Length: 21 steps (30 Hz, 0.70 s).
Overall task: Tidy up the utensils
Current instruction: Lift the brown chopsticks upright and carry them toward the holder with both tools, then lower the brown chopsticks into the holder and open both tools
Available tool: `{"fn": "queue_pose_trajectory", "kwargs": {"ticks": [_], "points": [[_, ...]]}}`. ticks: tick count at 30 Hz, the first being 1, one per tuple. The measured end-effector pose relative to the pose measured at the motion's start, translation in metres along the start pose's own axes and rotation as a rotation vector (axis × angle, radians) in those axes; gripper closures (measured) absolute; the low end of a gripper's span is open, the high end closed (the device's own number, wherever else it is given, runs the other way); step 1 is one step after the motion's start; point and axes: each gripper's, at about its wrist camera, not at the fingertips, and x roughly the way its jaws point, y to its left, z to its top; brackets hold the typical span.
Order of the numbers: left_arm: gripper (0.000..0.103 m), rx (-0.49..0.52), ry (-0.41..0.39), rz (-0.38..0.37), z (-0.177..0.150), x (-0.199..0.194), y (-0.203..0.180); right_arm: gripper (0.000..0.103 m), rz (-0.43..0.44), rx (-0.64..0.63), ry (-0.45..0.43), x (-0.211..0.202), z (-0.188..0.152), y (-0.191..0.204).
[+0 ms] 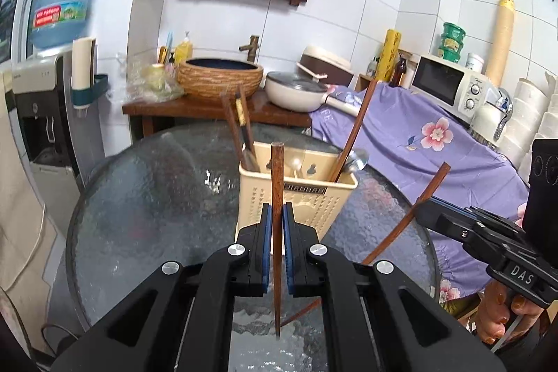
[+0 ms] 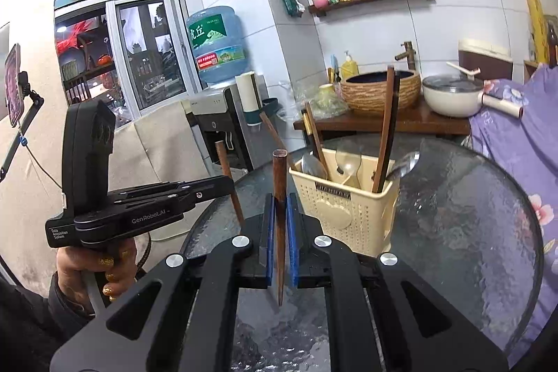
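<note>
A cream perforated utensil basket (image 1: 307, 197) (image 2: 352, 208) stands on the round glass table (image 1: 157, 197) (image 2: 470, 215). It holds several dark wooden chopsticks (image 1: 352, 135) (image 2: 387, 128) and metal spoons (image 1: 357, 161) (image 2: 406, 164). My left gripper (image 1: 278, 211) is shut on a brown chopstick (image 1: 277, 183) that stands upright in front of the basket, its thin tip hanging above the glass. My right gripper (image 2: 279, 203) is shut on another brown chopstick (image 2: 279, 176), also upright, left of the basket. The right gripper's chopstick (image 1: 423, 194) shows slanted at the right of the left wrist view; the left gripper's chopstick (image 2: 228, 180) shows in the right wrist view.
Behind the table is a wooden counter (image 1: 195, 108) with a woven basin (image 1: 219, 75) and a white lidded pan (image 1: 296, 89). A purple floral cloth (image 1: 418, 142) covers a surface holding a microwave (image 1: 450, 82). A water dispenser (image 1: 45, 107) stands at the left.
</note>
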Motion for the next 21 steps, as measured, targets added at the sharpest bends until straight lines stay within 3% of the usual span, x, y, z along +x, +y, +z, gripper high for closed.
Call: {"fn": "queue_pose_trajectory", "kwargs": {"ticks": [11,21], "points": [[0.097,0.063,-0.091,-0.012,0.04,-0.016,-0.015,0.095,-0.048,-0.088,-0.028,-0.007,0.043,0.011],[0.097,0.055,-0.164,-0.035,0.104,-0.024,-0.016,0.095,-0.093,-0.135,-0.082,-0.012,0.102,0.013]]}}
